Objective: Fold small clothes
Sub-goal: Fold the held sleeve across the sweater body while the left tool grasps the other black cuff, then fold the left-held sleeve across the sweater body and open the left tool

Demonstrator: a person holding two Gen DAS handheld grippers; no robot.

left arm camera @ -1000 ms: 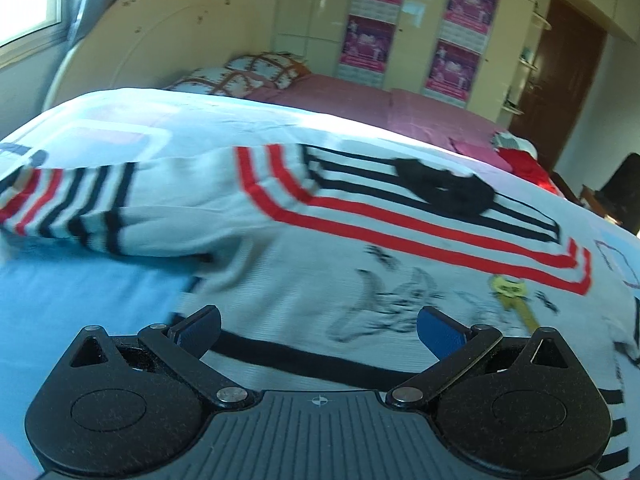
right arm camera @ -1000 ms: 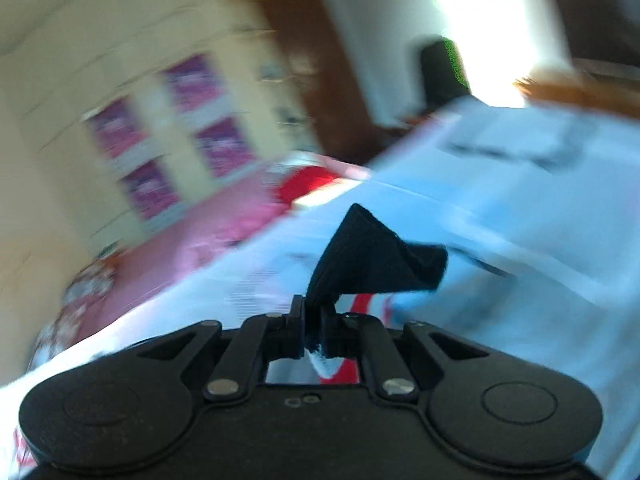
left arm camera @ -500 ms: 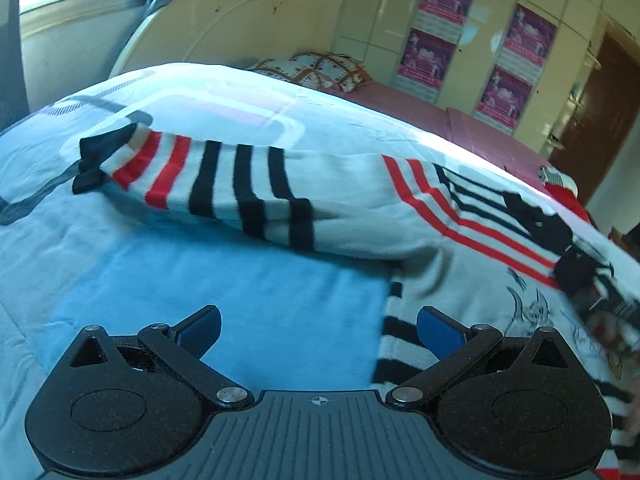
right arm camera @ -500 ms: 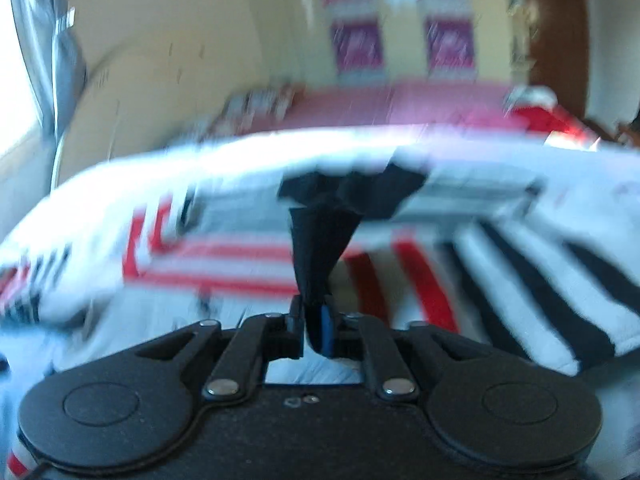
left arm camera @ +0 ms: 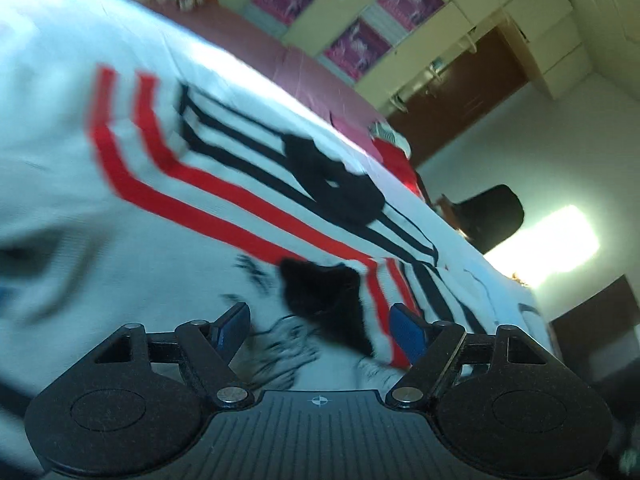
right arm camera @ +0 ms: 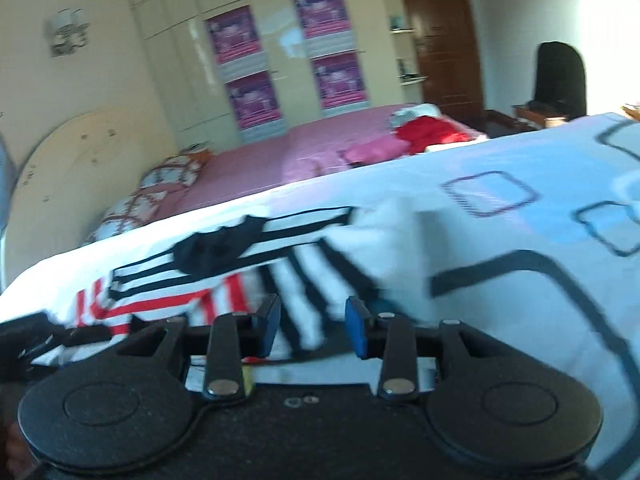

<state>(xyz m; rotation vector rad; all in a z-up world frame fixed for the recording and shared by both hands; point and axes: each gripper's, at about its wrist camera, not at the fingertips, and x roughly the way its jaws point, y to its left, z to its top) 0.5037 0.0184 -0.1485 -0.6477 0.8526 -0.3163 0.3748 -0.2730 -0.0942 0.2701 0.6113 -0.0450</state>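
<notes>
The left tongs (left arm camera: 320, 326) stand spread wide, blue pads (left arm camera: 406, 334) apart and grasping nothing, poised low over a white knitted sweater with red and black stripes (left arm camera: 168, 240). Between the pads, though not pinched by them, lies a black sleeve cuff (left arm camera: 324, 296) folded in across the sweater's chest, its red-striped sleeve running off to the right. Beyond the cuff the black collar (left arm camera: 336, 184) sits among thin black lines, with broad red bands angling away to the left.

The right tongs (right arm camera: 313, 330) are likewise released, their blue pads (right arm camera: 356, 332) parted and empty, just above the sweater's black-striped white sleeve (right arm camera: 316, 276). In this view the collar (right arm camera: 218, 246) lies further back to the left, and red stripes show near the left pad.

The sweater is spread flat on a bed covered by a pale blue and white sheet with dark square outlines (right arm camera: 520, 240). Behind it lie a pink bedspread (right arm camera: 256, 164), a patterned pillow (right arm camera: 168, 172) and a heap of red cloth (right arm camera: 428, 130). Cream wardrobe doors with purple posters (right arm camera: 236, 36) line the far wall beside a brown door (left arm camera: 452, 100).
</notes>
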